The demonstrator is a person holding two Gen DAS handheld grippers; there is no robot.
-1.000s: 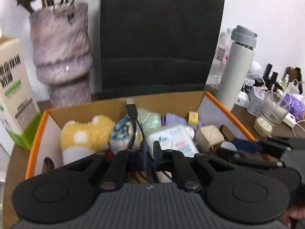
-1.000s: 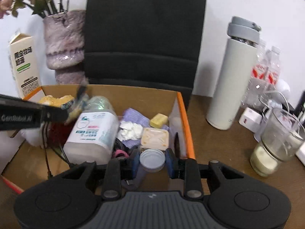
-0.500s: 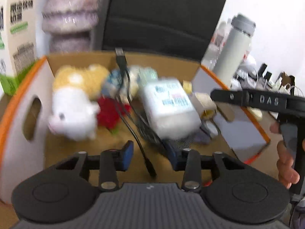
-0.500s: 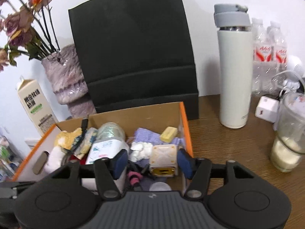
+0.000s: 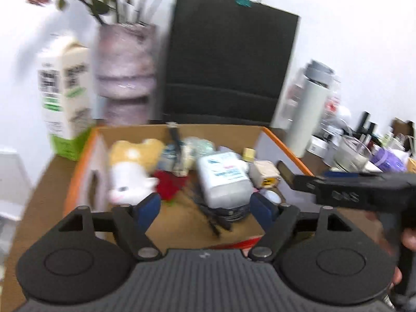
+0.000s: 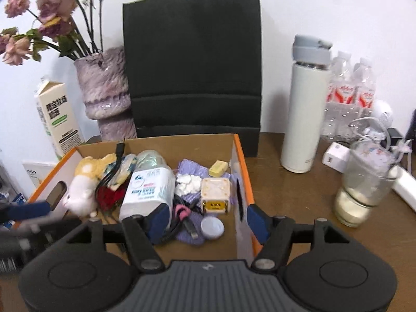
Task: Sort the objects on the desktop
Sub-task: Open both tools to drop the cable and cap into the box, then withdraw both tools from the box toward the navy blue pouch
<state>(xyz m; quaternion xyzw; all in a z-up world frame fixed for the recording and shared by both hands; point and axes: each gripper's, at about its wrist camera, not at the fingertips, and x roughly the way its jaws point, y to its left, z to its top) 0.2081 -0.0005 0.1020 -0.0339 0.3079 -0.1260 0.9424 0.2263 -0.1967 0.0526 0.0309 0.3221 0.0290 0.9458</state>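
An orange-edged cardboard box point(image 6: 240, 156) point(image 5: 280, 143) sits on the brown desk, filled with several objects: a white-and-yellow plush toy point(image 6: 83, 184) point(image 5: 130, 179), a white plastic bottle point(image 6: 148, 189) point(image 5: 223, 179), a black USB cable point(image 6: 117, 163) point(image 5: 176, 140), a red item point(image 6: 109, 197), a cream charger cube point(image 6: 215, 192), a round lid point(image 6: 212, 228) and a yellow block point(image 6: 218, 167). My left gripper point(image 5: 205, 209) is open and empty above the box's near side. My right gripper point(image 6: 205, 219) is open and empty above the box's near right corner.
Behind the box stand a black paper bag point(image 6: 192, 65), a purple vase with dried flowers point(image 6: 104, 96) and a milk carton point(image 6: 57, 119). To the right are a white thermos point(image 6: 304, 109), water bottles point(image 6: 348, 104), a glass jar point(image 6: 361, 187) and a white charger point(image 6: 335, 156).
My left gripper was shut on the black USB cable; it has opened and let the cable go into the box. Both grippers have opened wide and pulled back and up from the box.
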